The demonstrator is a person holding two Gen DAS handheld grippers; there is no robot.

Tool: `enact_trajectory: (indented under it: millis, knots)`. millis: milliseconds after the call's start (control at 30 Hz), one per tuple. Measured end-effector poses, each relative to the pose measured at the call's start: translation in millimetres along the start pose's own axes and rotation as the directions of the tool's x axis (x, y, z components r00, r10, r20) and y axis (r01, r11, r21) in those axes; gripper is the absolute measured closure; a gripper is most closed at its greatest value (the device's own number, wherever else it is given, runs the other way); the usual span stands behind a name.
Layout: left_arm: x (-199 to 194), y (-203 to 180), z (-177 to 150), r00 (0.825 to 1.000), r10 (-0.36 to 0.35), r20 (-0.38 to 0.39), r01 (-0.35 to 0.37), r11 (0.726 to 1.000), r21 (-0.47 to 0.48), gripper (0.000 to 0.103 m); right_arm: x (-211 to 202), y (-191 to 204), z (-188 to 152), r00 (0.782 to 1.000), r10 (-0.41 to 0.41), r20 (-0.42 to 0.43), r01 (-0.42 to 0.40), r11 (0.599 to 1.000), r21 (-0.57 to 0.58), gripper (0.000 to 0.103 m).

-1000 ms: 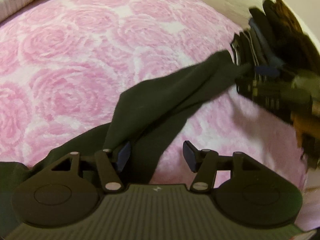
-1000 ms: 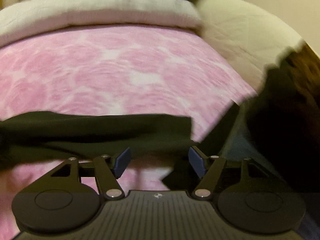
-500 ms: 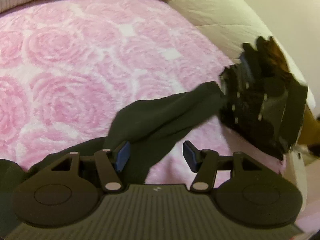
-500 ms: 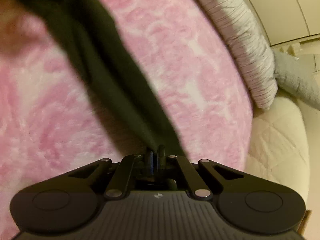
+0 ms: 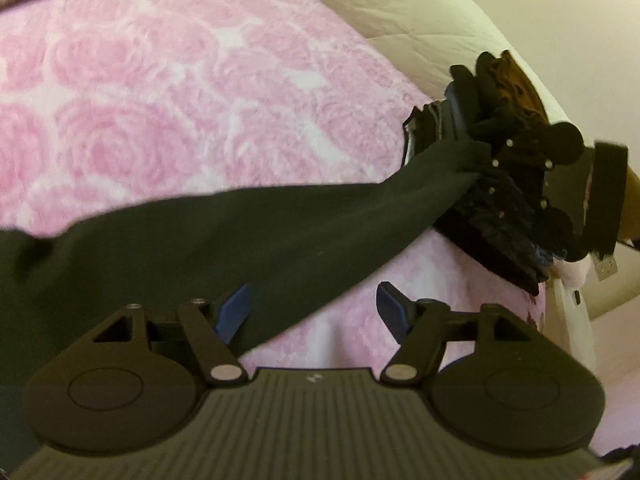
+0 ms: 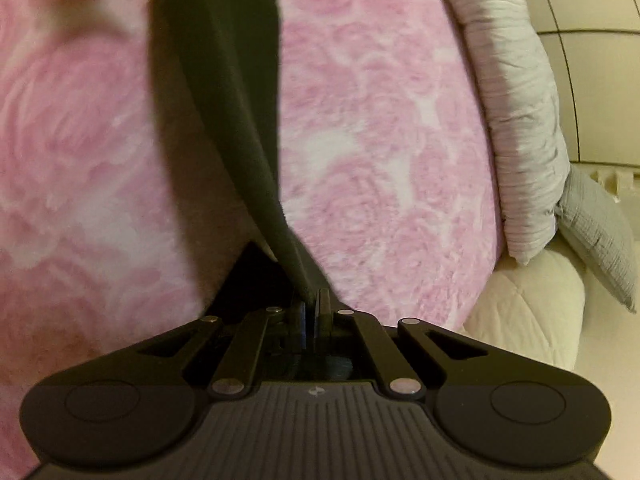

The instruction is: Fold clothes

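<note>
right claw [image 6: 311, 312] is pinched tight on one end of the dark garment [image 6: 224, 80], which stretches away from it over the pink rose blanket [image 6: 380, 140]. left claw [image 5: 314, 310] is spread wide, gripping nothing, with that garment draped across just ahead of its fingers. grey pillow [image 6: 520, 120] sits at the blanket's edge.

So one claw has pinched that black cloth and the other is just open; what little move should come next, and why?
Probably the open left claw should close on the black cloth draped across its left finger. The right claw already pinches one end, lifting it off the pink blanket; folding likely needs a second hold.
</note>
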State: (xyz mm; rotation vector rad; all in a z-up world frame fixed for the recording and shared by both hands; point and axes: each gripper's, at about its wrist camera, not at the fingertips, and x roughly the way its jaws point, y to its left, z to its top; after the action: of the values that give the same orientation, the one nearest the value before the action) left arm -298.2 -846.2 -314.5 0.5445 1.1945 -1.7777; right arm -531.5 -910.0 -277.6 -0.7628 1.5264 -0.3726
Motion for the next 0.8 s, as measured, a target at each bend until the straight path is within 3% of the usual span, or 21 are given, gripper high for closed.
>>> enact_trajectory:
  millis: [233, 433, 533, 633, 800]
  knots:
    - [41, -8, -3, 0.999, 0.023, -0.027, -0.023, 1.0, 0.013, 0.033, -15, -8, 0, 0.998, -0.053, 0.016, 0.052, 0.997, 0.056, 0.103]
    - [27, -16, -6, 0.999, 0.037, -0.011, -0.037, 0.999, 0.026, 0.032, -25, 6, -1, 0.999, -0.029, 0.014, 0.028, 0.998, 0.047, 0.101]
    - [20, -21, -8, 0.999, 0.045, -0.003, -0.044, 0.998, 0.033, 0.032, -14, 24, -6, 0.999, -0.032, -0.031, 0.032, 0.999, -0.007, 0.045]
    - [6, -24, -13, 0.998, 0.058, 0.01, -0.059, 0.998, 0.028, 0.032, -20, 31, -11, 1.0, -0.003, -0.026, 0.004, 1.0, 0.022, 0.044]
    - [-54, -14, -51, 0.985, 0.162, 0.052, -0.158, 0.984, -0.077, 0.032, -44, 34, -12, 0.999, 0.051, 0.013, -0.052, 0.993, 0.109, 0.044]
